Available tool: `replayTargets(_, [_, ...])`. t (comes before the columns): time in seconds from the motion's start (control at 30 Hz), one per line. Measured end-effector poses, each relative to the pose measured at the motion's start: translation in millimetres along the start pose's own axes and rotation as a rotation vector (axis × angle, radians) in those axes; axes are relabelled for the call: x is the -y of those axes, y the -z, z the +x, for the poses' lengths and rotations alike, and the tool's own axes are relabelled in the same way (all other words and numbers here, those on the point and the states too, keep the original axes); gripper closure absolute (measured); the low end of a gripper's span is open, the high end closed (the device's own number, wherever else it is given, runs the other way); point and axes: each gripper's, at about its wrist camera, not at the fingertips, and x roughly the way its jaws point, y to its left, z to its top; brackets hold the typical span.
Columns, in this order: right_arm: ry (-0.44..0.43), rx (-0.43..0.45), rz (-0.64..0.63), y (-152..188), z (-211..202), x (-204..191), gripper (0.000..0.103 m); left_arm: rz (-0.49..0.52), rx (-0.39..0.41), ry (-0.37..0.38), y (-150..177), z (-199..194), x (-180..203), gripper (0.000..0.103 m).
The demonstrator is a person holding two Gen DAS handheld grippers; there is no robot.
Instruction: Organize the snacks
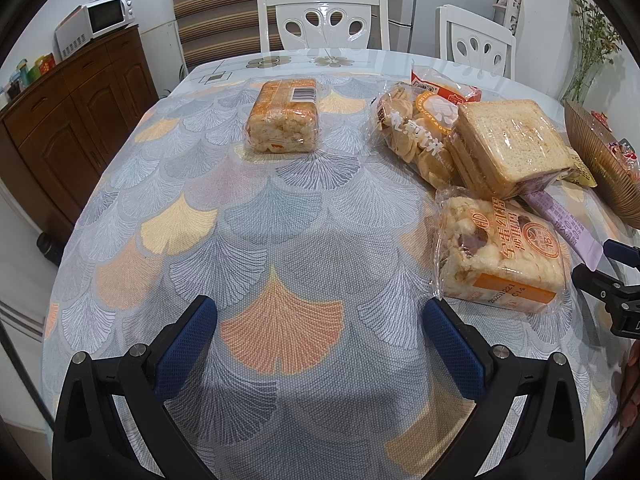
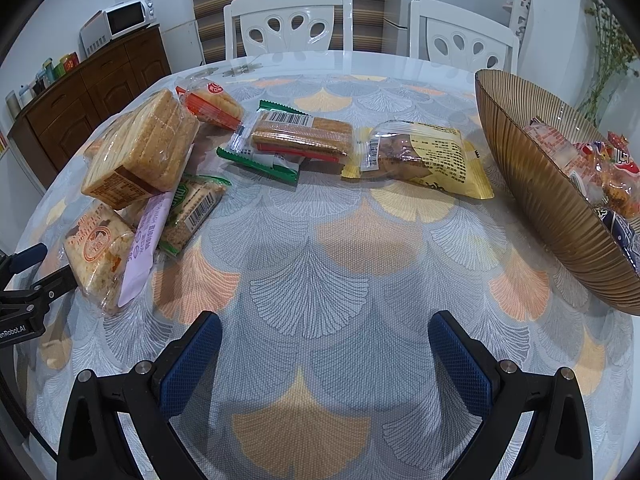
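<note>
My left gripper (image 1: 320, 316) is open above bare tablecloth, nothing between its blue pads. A wrapped rice-cake block (image 1: 282, 118) lies alone ahead of it. To its right lie a bag of round biscuits (image 1: 416, 132), a sliced bread pack (image 1: 508, 144) and an orange-labelled puffed cake pack (image 1: 500, 256). My right gripper (image 2: 324, 332) is also open over the cloth. Ahead of it lie a barcoded cracker pack (image 2: 300, 136), a yellow snack bag (image 2: 420, 156) and a green cracker pack (image 2: 192, 212). The amber ribbed bowl (image 2: 536, 184) at the right holds several wrapped snacks.
A patterned cloth (image 2: 340, 272) covers the round table. Two white chairs (image 1: 324, 20) stand at the far side. A wooden sideboard (image 1: 76, 108) with a microwave (image 1: 100, 20) is at the left. A pale purple packet (image 2: 142, 252) lies under the left pile.
</note>
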Motion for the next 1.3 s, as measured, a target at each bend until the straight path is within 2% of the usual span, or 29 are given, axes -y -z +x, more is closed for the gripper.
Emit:
replayTargets(0.27, [-0.02,0.002,0.002,0.4,-0.5,4.0,0.0,0.0,0.0,0.0,0.2,-0.1,0.1,0.0])
replayTargets(0.4, [0.001,-0.002,-0.005,0.4,0.3,1.8,0.0,0.0,0.0,0.0,0.5,-0.3,0.3,0.0])
replayTargets(1.03, [0.001,-0.003,-0.005,0.6,-0.7,0.1,0.0,-0.003,-0.001,-0.001,0.3,0.1,-1.3,0.0])
replayTargets(1.2, [0.004,-0.005,-0.006,0.4,-0.3,-0.1,0.0,-0.003,-0.071,0.013,-0.1,-2.2,-1.6,0.0])
replayTargets(1.3, [0.007,-0.007,-0.006,-0.4,0.8,-0.2,0.0,0.005,-0.066,0.008,0.5,-3.8,0.2,0.0])
